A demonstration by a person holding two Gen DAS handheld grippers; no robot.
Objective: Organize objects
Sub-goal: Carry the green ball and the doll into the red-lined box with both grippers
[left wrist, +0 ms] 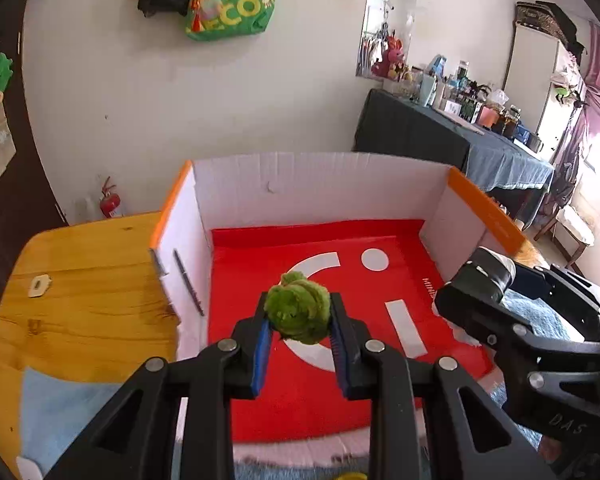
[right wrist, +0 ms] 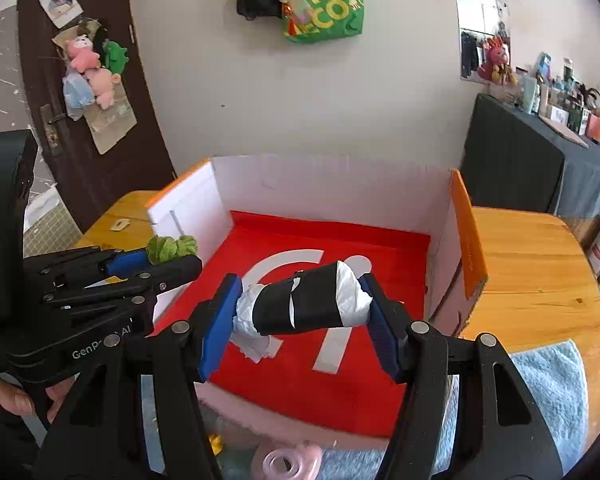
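Note:
My left gripper (left wrist: 298,316) is shut on a green plush toy (left wrist: 298,312) and holds it above the red floor of an open cardboard box (left wrist: 316,184). My right gripper (right wrist: 300,300) is shut on a black and white roll (right wrist: 304,304), also held over the box (right wrist: 332,176). In the left wrist view the right gripper (left wrist: 456,304) comes in from the right with the roll (left wrist: 482,276) above the box's right side. In the right wrist view the left gripper (right wrist: 176,256) holds the green toy (right wrist: 170,247) near the box's left wall.
The box stands on a wooden table (left wrist: 80,300) with a blue towel (right wrist: 556,392) at the near edge. A pink tape roll (right wrist: 288,462) and a yellow item (right wrist: 216,442) lie in front of the box. A dark cluttered side table (left wrist: 440,132) stands at the right.

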